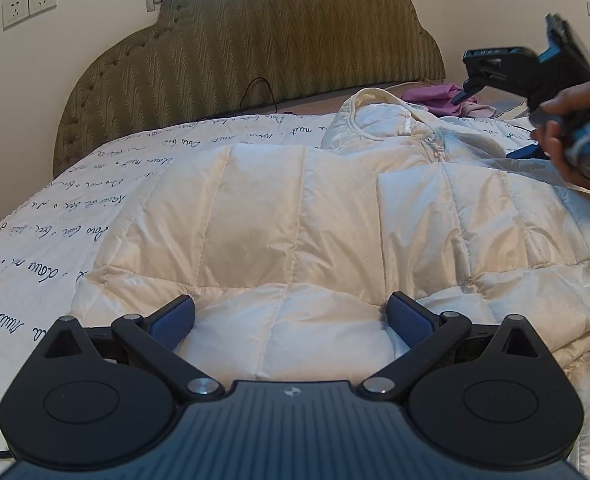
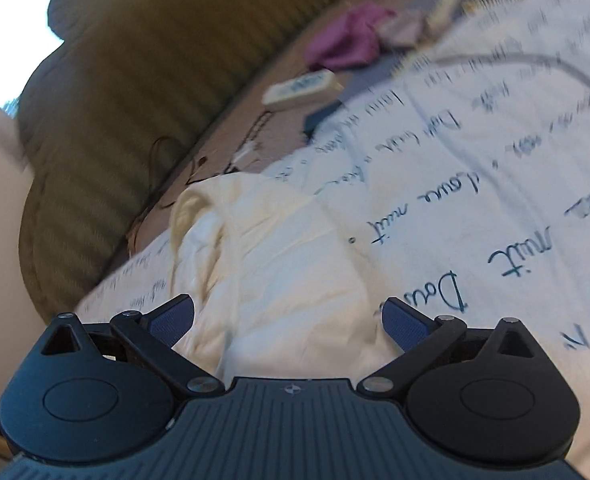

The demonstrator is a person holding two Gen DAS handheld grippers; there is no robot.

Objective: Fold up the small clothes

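A cream quilted hooded jacket (image 1: pixel 303 208) lies spread on the bed, hood toward the headboard. My left gripper (image 1: pixel 291 316) is open, its blue pads on either side of the jacket's near hem, empty. My right gripper (image 2: pixel 289 318) is open and empty, tilted above the jacket's hood end (image 2: pixel 263 256). It also shows in the left wrist view (image 1: pixel 495 116), held in a hand above the jacket's right side.
A white bedspread with blue script (image 1: pixel 55 220) covers the bed. A green padded headboard (image 1: pixel 255 48) stands behind. Purple clothes (image 2: pixel 347 44), a white remote (image 2: pixel 301 86) and a dark cable (image 2: pixel 535 60) lie near the head of the bed.
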